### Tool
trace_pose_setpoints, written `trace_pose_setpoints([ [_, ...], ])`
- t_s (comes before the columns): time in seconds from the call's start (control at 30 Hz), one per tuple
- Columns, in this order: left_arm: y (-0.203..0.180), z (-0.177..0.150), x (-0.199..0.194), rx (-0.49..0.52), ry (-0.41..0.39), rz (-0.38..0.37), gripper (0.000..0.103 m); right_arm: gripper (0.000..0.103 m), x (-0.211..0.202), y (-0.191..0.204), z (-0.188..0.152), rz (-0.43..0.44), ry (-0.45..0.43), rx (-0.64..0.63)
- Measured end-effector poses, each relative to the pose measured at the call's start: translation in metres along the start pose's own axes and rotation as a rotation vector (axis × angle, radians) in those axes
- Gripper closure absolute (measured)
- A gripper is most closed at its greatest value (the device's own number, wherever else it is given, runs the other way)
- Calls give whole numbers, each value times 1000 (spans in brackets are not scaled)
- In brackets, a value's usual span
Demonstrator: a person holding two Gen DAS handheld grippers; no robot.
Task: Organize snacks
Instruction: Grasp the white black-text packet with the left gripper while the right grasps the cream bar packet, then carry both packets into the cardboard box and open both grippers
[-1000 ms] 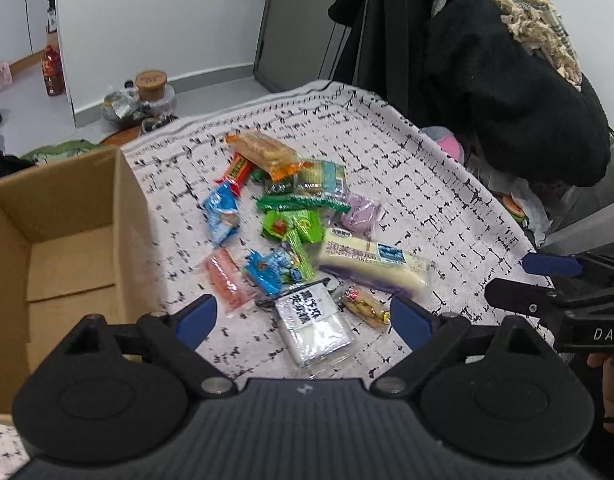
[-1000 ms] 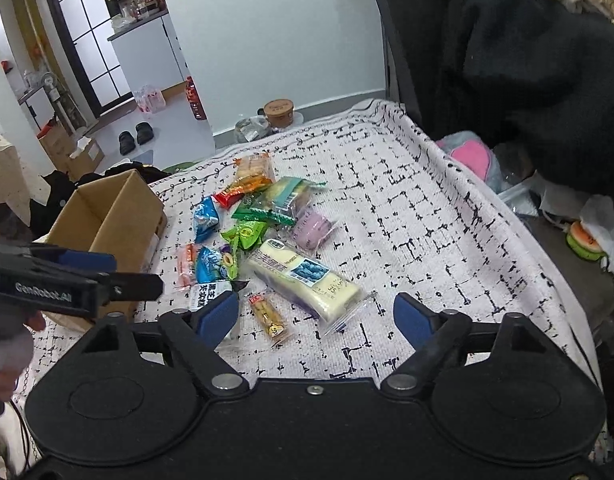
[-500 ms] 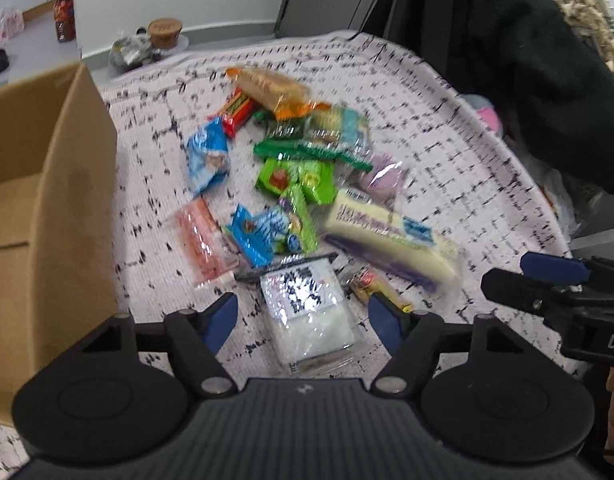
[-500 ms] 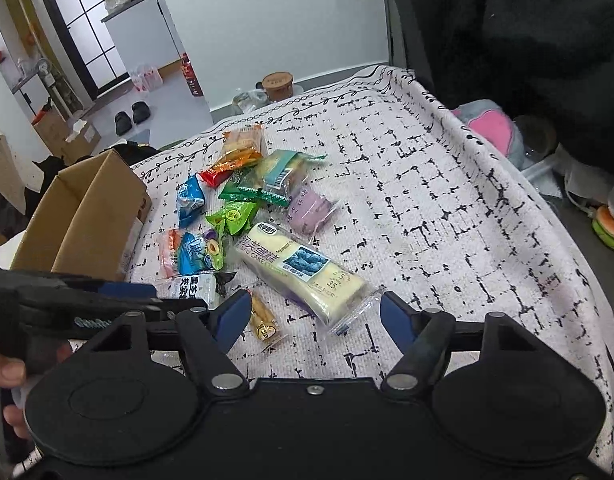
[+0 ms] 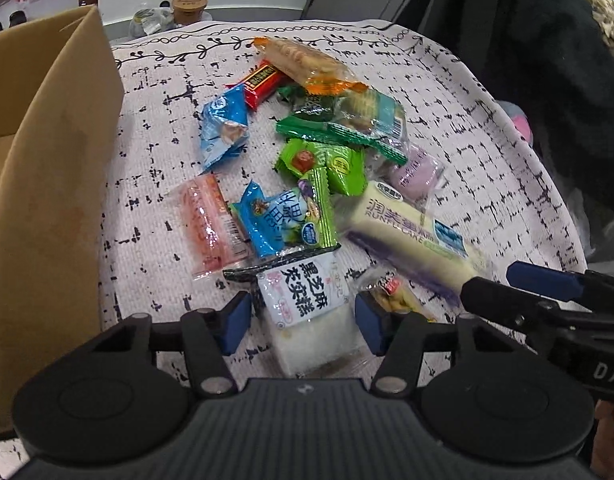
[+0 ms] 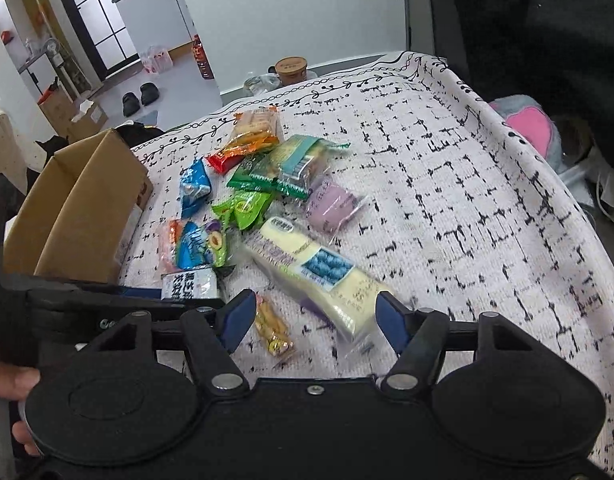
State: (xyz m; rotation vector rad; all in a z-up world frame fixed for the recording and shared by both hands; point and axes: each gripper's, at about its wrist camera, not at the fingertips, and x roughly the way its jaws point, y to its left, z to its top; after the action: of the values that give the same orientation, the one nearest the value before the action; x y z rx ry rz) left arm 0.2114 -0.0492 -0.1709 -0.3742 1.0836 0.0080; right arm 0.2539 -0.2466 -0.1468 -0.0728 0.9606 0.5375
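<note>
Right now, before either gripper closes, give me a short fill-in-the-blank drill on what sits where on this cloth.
1. The white black-lettered snack packet lies between the jaws of the ____ gripper.
2. The brown cardboard box stands open and holds ____ snacks that show.
3. Between the right gripper's jaws lie the small yellow candy packet and one end of the long cream ____ packet.

Missing words: left; no; cake

Patterned tablecloth (image 5: 447, 92) carries snack packets (image 5: 291, 184) beside cardboard box (image 5: 51, 184).
</note>
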Motion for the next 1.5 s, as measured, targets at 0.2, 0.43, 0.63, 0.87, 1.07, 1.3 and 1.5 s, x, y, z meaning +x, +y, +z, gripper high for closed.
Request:
trace_pose_setpoints([
  [0.2, 5, 0, -1, -29, -18, -17, 54, 38, 16, -4, 8, -14, -13, -14],
  [0.43, 11, 2, -12, -59, -57, 4, 65, 47, 34, -13, 0, -23, 44, 3],
  [0.63, 7, 5, -15, -46, -63, 40, 60, 59, 27, -11, -12, 15, 83, 17],
  [0.87, -10, 1, -5, 20, -49, 55, 35, 63, 16, -5, -22, -14, 123, 70],
  [1.07, -6, -4, 2, 28, -44, 110, 36, 58, 10, 4, -30, -19, 129, 68],
  [1.3, -5, -9, -2, 49, -46, 114, 53, 53, 27, 14, -21, -13, 84, 31],
  [1.5, -4, -13, -18, 61, -76, 92, 57, 70, 25, 10, -23, 48, 120, 98],
])
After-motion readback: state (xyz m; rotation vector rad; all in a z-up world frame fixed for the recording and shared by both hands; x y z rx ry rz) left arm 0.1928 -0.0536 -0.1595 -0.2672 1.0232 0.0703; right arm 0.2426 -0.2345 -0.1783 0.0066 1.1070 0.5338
